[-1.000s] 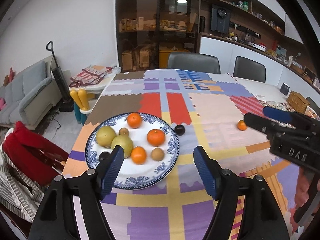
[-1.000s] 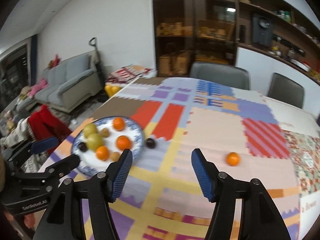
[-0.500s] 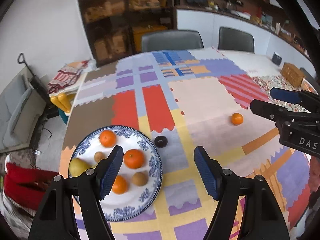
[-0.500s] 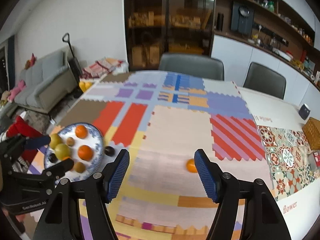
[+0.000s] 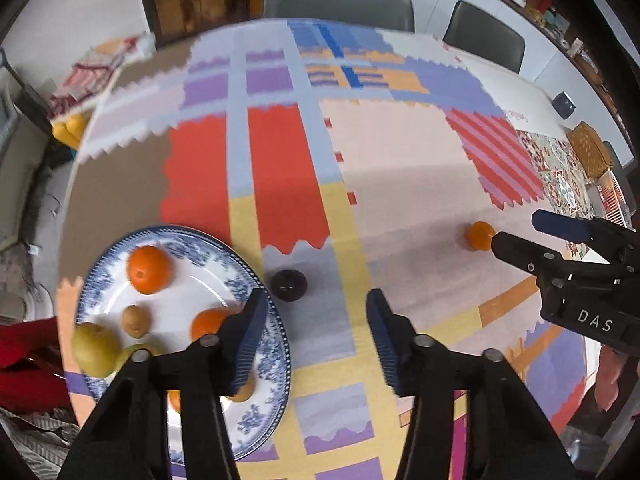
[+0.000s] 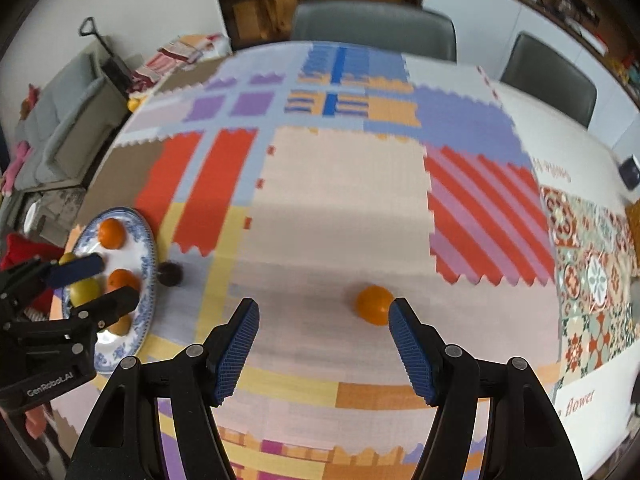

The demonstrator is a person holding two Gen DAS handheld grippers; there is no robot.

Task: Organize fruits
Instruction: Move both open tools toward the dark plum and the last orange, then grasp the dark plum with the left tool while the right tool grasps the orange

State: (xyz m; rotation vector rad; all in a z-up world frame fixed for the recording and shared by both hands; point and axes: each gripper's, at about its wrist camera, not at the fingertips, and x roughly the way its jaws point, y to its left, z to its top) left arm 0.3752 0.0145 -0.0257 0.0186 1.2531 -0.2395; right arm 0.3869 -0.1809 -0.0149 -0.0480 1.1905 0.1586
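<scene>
A blue-and-white plate [image 5: 264, 364] at the table's near left holds oranges [image 5: 149, 269], kiwis and pears. Just right of its rim a dark plum [image 5: 289, 285] lies on the patchwork cloth. My left gripper [image 5: 316, 308] hovers above the plate's right rim; its jaws are closing with nothing between them, and the plum lies just beyond the left fingertip. A loose orange [image 6: 374, 304] lies mid-table, right by the right fingertip of my right gripper [image 6: 324, 312], which is open and holds nothing. The plate [image 6: 149, 256] and plum [image 6: 170, 273] also show in the right wrist view.
Two grey chairs [image 5: 338, 4] stand along the table's far side. A wicker basket [image 5: 590, 152] and a small dark box [image 5: 564, 104] sit at the far right. A red cloth [image 5: 28, 368] and a sofa [image 6: 60, 136] are off the left edge.
Both grippers tipped down toward the table and shifted right. The left went from over the plate to its right rim and its jaws narrowed. The right came up to the loose orange.
</scene>
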